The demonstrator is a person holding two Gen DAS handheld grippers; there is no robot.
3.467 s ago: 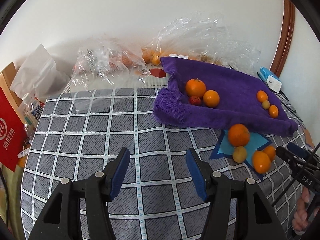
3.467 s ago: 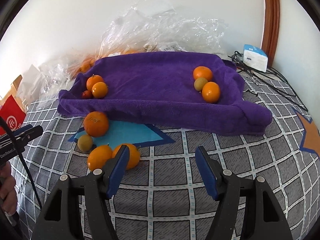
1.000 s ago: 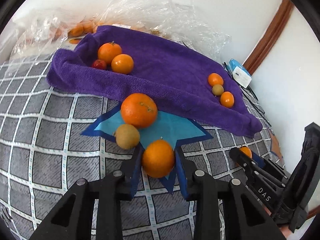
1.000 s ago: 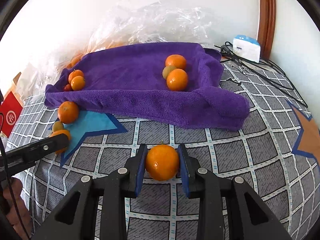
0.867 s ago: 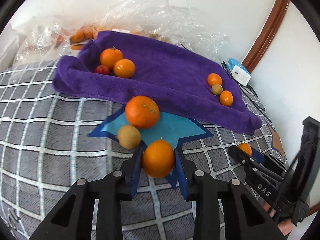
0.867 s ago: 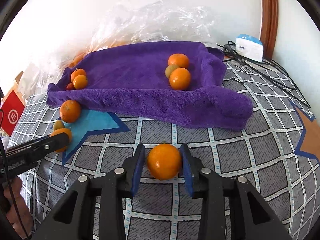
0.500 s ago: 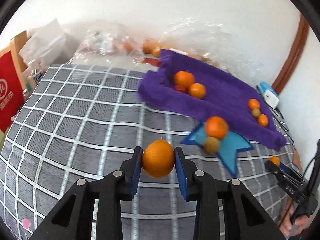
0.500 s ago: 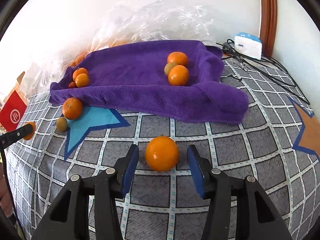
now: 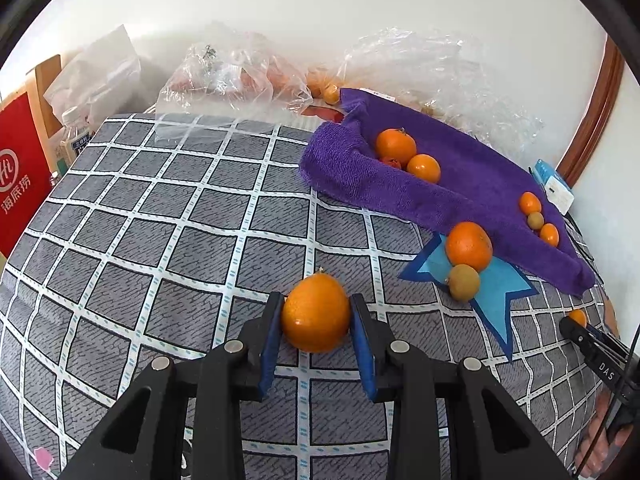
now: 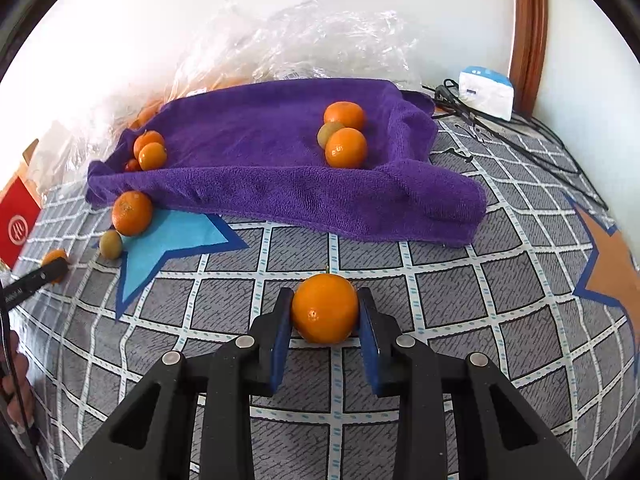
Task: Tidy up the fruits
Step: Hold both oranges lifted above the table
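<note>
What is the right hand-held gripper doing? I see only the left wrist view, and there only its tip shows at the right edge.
Observer: The right hand-held gripper is shut on an orange; both blue pads press its sides.
Operator: Where is that orange relative to the purple towel?
Observer: It is in front of the rolled near edge of the purple towel and apart from it, with checked cloth between them.
Operator: Which thing lies further to the right of it?
Observer: An orange star patch with a blue border, on the checked cloth.
</note>
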